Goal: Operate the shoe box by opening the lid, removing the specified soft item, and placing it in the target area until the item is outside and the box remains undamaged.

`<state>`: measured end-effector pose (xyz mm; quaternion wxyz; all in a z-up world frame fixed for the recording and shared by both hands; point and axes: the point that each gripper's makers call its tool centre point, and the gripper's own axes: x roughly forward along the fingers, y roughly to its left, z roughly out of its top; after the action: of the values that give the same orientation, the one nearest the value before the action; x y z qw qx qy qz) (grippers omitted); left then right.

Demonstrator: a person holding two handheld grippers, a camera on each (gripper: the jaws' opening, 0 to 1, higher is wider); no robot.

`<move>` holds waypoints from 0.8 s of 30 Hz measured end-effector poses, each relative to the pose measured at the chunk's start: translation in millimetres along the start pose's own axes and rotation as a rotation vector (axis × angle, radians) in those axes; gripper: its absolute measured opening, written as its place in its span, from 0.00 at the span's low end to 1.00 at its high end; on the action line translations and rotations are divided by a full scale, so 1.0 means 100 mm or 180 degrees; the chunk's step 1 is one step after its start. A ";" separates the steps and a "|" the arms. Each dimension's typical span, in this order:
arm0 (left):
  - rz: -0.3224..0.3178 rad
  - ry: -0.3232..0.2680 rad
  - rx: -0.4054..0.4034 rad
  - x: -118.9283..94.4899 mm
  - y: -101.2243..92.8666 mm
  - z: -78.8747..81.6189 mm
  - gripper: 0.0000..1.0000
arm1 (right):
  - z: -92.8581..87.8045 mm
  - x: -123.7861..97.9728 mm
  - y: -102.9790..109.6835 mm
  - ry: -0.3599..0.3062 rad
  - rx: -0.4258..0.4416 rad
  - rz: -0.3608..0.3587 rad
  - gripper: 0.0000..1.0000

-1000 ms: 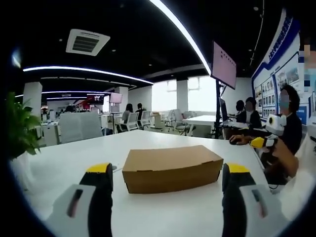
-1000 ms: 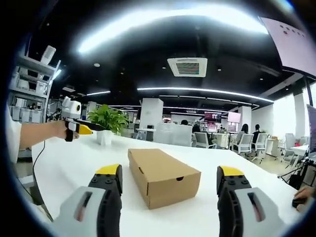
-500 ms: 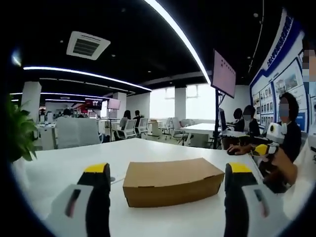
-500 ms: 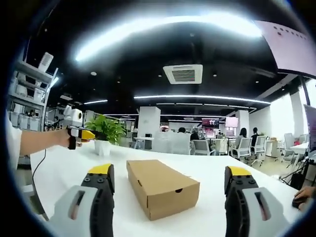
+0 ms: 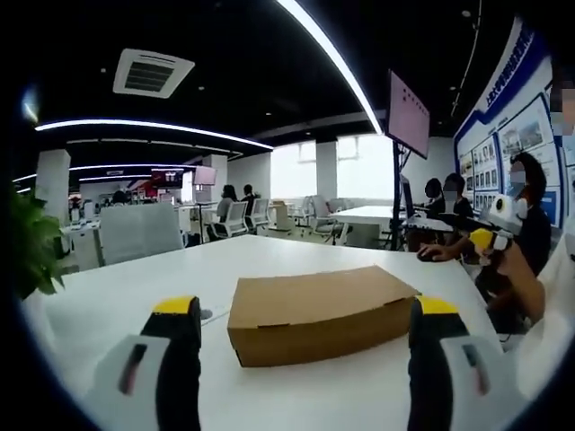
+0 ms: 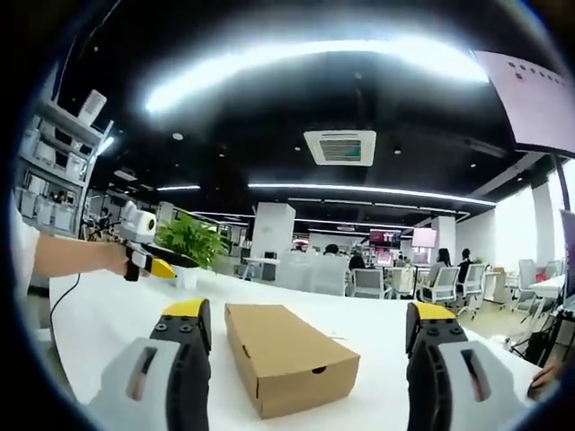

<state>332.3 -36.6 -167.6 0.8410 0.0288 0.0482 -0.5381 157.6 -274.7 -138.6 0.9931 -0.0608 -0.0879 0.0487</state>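
A: Shoe box sits on the white bench, lid down flat, so whatever is inside is hidden. Left claw hangs wide apart on its near side, gripping nothing.

B: From the right gripper view the shoe box shows a small notch in its end wall. Right claw is spread too, empty. The left claw shows far left, by a potted plant.
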 end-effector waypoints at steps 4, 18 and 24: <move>0.0001 0.0071 -0.0035 0.03 0.05 -0.12 0.99 | -0.13 -0.02 -0.04 0.0111 0.0097 -0.0028 0.88; 0.0039 0.0029 -0.0146 0.11 0.16 -0.42 0.99 | -0.28 -0.01 -0.03 0.0219 0.0240 -0.0018 0.85; -0.0048 -0.0014 -0.0212 0.17 0.16 -0.39 0.99 | -0.43 0.08 0.08 0.0308 0.0122 0.0082 0.96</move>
<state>351.9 -41.2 -208.5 0.8376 -0.0008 0.0644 -0.5425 172.7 -271.0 -179.9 0.9964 -0.0452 -0.0380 0.0601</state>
